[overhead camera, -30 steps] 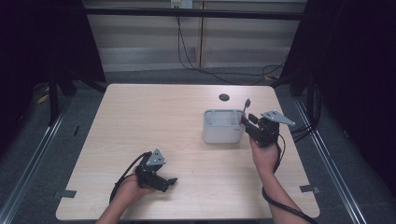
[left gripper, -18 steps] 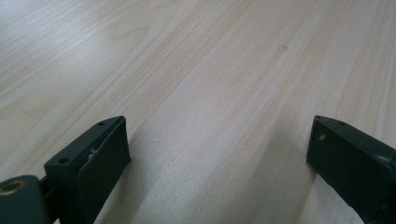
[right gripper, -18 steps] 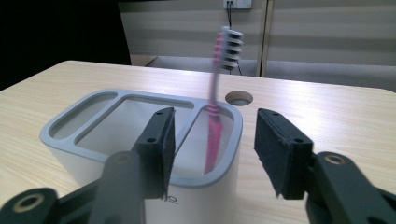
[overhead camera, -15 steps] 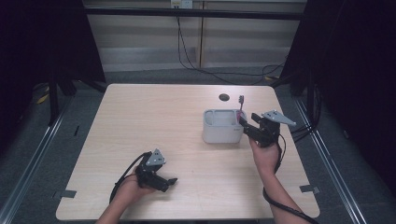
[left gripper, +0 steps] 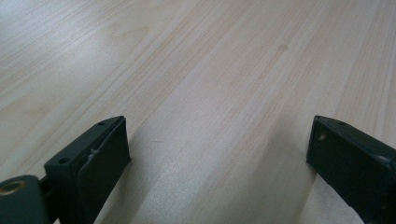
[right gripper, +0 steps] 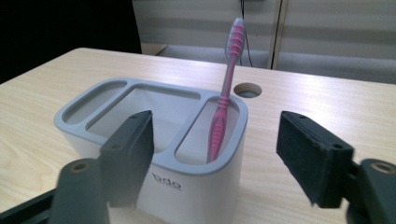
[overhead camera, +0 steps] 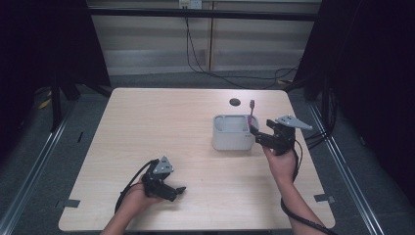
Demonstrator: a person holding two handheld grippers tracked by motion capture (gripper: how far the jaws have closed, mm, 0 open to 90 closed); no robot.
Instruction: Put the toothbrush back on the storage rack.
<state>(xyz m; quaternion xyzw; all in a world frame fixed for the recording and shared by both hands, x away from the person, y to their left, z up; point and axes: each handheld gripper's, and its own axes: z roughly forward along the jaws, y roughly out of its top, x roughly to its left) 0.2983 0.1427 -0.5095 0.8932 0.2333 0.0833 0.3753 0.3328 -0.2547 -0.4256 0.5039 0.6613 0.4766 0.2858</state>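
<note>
Right gripper (right gripper: 212, 163) up close, jaws spread wide apart with nothing between the pads, and dead ahead of them sits the white toothbrush holder (right gripper: 187, 179) with its grey rim. The near corner of that holder lies just past the jaw tips, roughly centred in the gap. In the end compartment nearest the gripper stands the pink toothbrush (right gripper: 224, 100), leaning a little, its far end sticking well up above the rim. The other two compartments run away to the left jaw's side; what lies at their bottoms I can't quite make out. Beyond the holder there's a round cable hole (right gripper: 247, 89) in the wooden table (right gripper: 336, 102).

From the high view, the right gripper (overhead camera: 258, 137) hovers just beside the holder (overhead camera: 230, 139), toothbrush (overhead camera: 252, 111) rising by its tips.

Over to the left gripper (left gripper: 219, 154): jaws parted wide too, empty, low over bare tabletop, well apart from the holder.
</note>
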